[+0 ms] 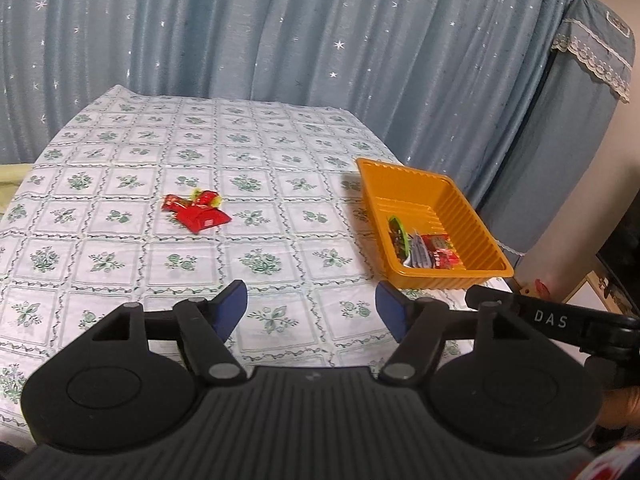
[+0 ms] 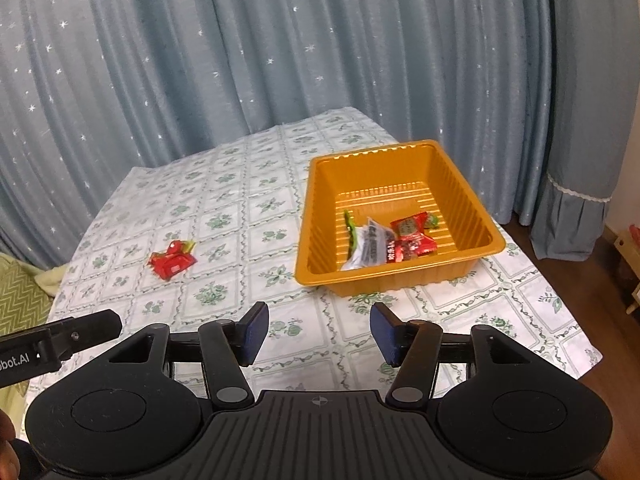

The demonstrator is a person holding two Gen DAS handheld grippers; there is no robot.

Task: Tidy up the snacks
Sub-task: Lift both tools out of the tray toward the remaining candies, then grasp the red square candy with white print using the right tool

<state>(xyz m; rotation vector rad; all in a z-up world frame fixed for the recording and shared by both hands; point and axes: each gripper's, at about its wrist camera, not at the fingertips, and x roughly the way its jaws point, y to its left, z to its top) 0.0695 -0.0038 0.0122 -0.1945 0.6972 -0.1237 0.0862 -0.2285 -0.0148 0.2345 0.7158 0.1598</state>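
Red snack packets (image 1: 195,211) (image 2: 172,263) lie in a small heap on the floral tablecloth, left of an orange tray (image 1: 476,273) (image 2: 306,228). Inside the tray lie several snacks (image 1: 426,249) (image 2: 390,242): a green packet, a silver one and red ones. My left gripper (image 1: 311,310) hovers open over the near part of the table, nothing between its blue pads, with the red heap ahead to its left and the tray ahead to its right. My right gripper (image 2: 319,331) is open and empty too, just in front of the tray's near wall.
The table (image 1: 260,152) (image 2: 224,184) wears a white cloth with green flowers. A blue star-patterned curtain (image 1: 280,32) hangs behind it. A cloth-covered upright object (image 1: 576,140) stands at the right. Wooden floor (image 2: 612,364) shows past the table's right edge. Each view catches the other gripper's black body at its side edge.
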